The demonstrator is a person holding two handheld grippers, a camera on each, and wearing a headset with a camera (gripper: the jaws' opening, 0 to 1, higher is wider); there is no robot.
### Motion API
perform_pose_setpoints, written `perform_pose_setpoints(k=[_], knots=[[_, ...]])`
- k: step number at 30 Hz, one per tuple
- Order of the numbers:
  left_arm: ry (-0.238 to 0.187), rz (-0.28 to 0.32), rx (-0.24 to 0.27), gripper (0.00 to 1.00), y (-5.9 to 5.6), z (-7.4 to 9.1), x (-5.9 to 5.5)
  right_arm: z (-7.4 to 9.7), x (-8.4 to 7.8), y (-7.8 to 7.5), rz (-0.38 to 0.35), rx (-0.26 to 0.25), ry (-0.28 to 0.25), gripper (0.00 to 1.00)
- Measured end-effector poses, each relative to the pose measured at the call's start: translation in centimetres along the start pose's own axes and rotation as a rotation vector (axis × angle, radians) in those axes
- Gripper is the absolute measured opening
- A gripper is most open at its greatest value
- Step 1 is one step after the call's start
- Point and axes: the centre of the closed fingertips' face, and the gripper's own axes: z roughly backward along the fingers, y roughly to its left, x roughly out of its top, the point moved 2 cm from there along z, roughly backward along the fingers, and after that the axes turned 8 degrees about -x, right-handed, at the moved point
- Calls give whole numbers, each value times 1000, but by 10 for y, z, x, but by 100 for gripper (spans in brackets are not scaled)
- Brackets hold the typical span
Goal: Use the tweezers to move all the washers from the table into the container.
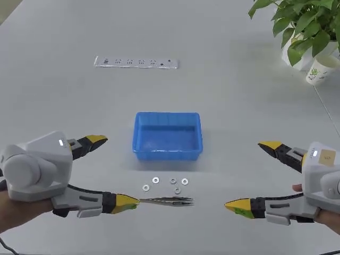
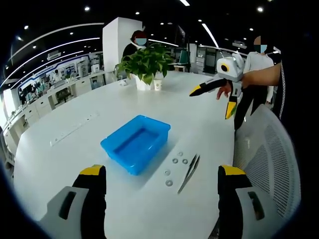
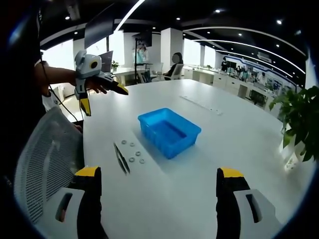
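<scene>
A blue container (image 1: 168,135) sits mid-table, with nothing visible inside. Just in front of it lie several small metal washers (image 1: 173,181), and silver tweezers (image 1: 167,200) lie flat on the table nearer me. My left gripper (image 1: 118,170) is open at the left, its lower tip close to the tweezers' left end. At the right my right gripper (image 1: 245,174) is open too, holding nothing. In the left gripper view the container (image 2: 135,142), washers (image 2: 175,161) and tweezers (image 2: 189,172) lie ahead of the jaws. The right gripper view shows the container (image 3: 169,130), the washers (image 3: 132,152) and the tweezers (image 3: 121,158).
A white power strip (image 1: 136,62) lies at the back of the table. A potted plant (image 1: 305,32) and a white cup (image 1: 321,69) stand at the far right corner. A mesh chair (image 2: 269,149) stands at the table's near edge. People stand in the background.
</scene>
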Motion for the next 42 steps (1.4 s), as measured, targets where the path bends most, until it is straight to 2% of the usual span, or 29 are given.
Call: perform_pose_setpoints(k=[8, 18, 23, 27, 30, 34, 42], knots=[[17, -12, -9, 98, -2, -1, -3, -1, 1, 1, 16, 8, 5, 96], [95, -53, -68, 90, -12, -12, -16, -4, -3, 9, 72, 40, 29, 91], [111, -72, -99, 82, -16, -18, -21, -7, -5, 13, 104, 68, 43, 87], [146, -106, -122, 73, -18, -23, -30, -12, -6, 16, 136, 91, 53, 83], [157, -120, -140, 65, -19, -27, -31, -15, -6, 20, 153, 110, 59, 81], [198, -152, -170, 57, -22, -32, -38, -21, -8, 27, 178, 142, 67, 77], [254, -204, -212, 41, -26, -41, -48, -34, -11, 41, 234, 205, 89, 71]])
